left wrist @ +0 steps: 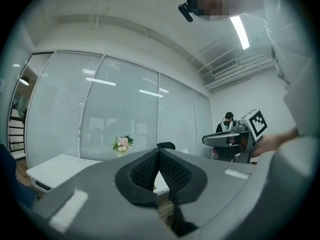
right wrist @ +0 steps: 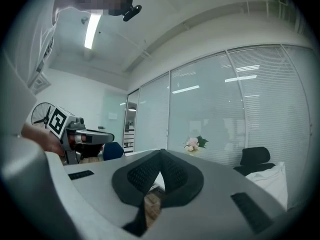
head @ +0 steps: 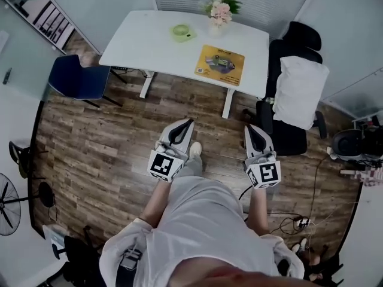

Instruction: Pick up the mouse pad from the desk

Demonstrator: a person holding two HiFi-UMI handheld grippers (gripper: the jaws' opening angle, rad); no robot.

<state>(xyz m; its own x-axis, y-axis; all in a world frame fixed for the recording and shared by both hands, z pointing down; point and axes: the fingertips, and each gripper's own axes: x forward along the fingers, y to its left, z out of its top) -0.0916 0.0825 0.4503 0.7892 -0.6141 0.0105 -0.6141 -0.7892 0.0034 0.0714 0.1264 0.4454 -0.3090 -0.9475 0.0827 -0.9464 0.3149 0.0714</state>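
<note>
Both our left gripper (head: 185, 124) and right gripper (head: 250, 130) have fingers pressed together, empty, well apart from the mouse pad (head: 220, 65) lying flat on the counter (head: 149, 37). Arriving unspread, we risk shoving the thin pad toward the flowers (head: 220, 9) instead of pinching it.

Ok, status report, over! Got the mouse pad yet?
Left gripper shut, empty. Right gripper shut, empty. Mouse pad flat on desk, untouched, well ahead. Nothing seen in the way.

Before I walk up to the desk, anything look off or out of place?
Nothing stands out. The mouse pad lies flat on the desk and the flower vase stands upright. Cables trail across the floor at right.
</note>
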